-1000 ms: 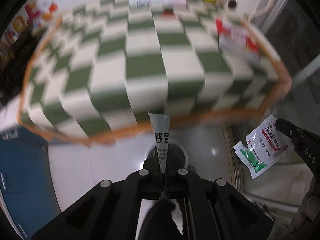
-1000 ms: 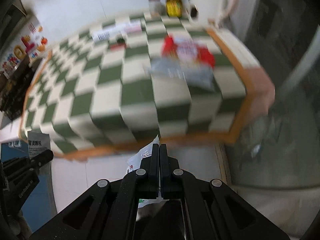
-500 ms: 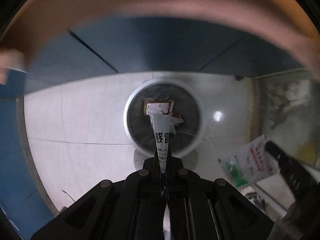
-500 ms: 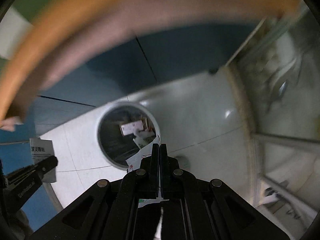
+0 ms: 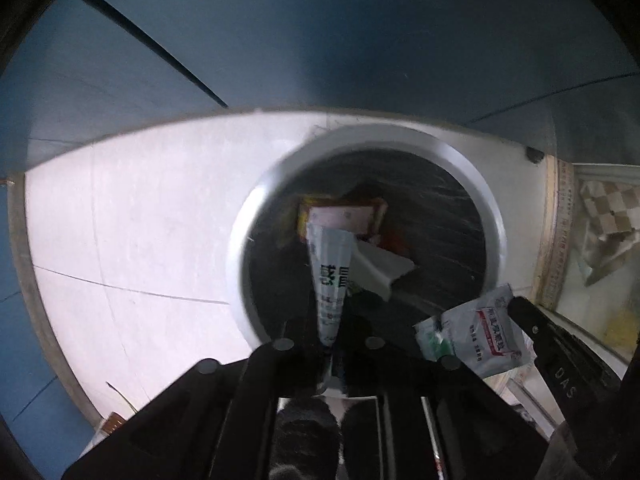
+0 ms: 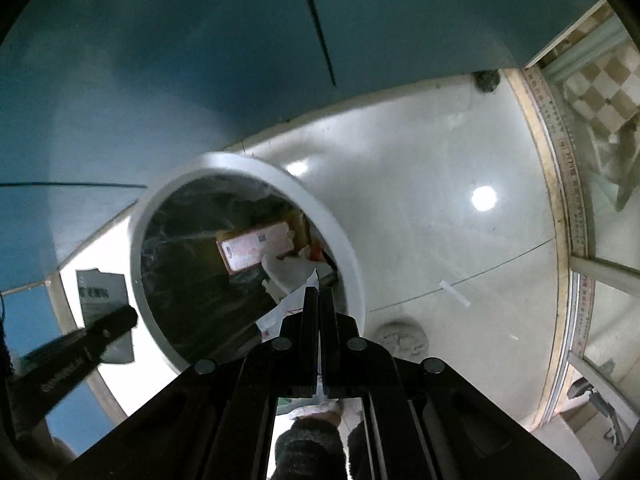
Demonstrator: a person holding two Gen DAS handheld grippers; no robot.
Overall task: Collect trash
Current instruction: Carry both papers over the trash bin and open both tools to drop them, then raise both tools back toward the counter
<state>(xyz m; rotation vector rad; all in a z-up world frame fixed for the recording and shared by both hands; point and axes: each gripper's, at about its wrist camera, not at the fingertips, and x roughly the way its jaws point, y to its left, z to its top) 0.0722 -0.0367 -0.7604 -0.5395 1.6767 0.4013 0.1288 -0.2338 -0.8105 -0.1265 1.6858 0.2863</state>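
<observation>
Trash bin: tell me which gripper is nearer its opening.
Left. The left gripper, jaws opening around a packet, hangs over the trash bin mouth; the right gripper, clamping a sachet, sits at its rim.

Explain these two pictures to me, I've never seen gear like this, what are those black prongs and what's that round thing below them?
Each picture comes from a camera on a hand-held gripper, looking down its two black fingers. Both aim at a round white-rimmed trash bin on a pale floor, with wrappers already inside. The left gripper has a white printed sachet between its jaws, which are opening. The right gripper is shut on a white packet with red and green print.
</observation>
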